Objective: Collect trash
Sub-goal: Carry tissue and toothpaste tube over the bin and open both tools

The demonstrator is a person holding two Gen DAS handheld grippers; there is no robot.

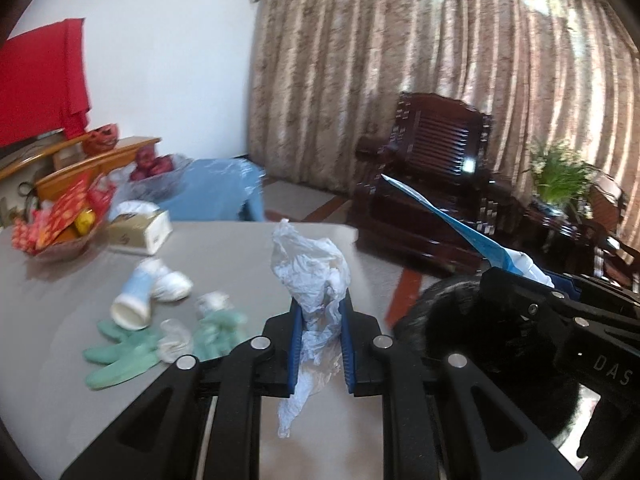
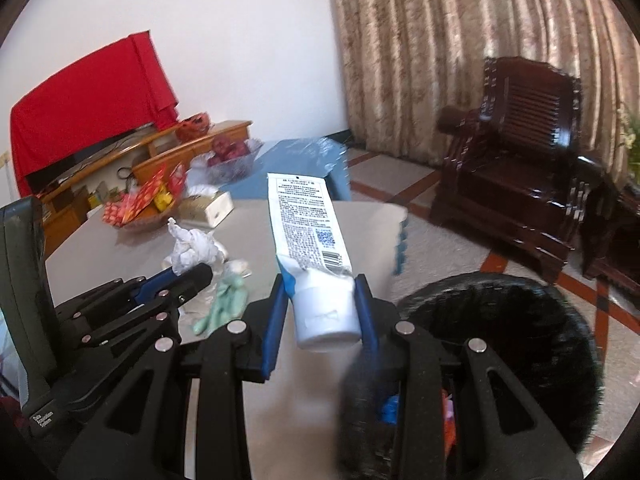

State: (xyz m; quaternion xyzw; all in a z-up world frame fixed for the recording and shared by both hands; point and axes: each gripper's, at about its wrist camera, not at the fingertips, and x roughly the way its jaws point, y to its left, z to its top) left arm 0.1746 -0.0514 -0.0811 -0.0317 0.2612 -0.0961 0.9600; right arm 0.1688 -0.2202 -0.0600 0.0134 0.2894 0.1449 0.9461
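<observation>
My left gripper is shut on a crumpled clear plastic bag, held above the grey table. My right gripper is shut on a white and blue tube, gripped near its cap end. Each gripper also shows in the other view: the right gripper with the tube, and the left gripper with the bag. A black trash bin stands below to the right, with coloured scraps inside. Still on the table lie a tipped paper cup, green gloves and small crumpled wrappers.
At the table's far left sit a tissue box and a snack bowl. Behind them are a glass bowl of red fruit and a blue stool. A dark wooden armchair and curtains stand beyond the patterned floor.
</observation>
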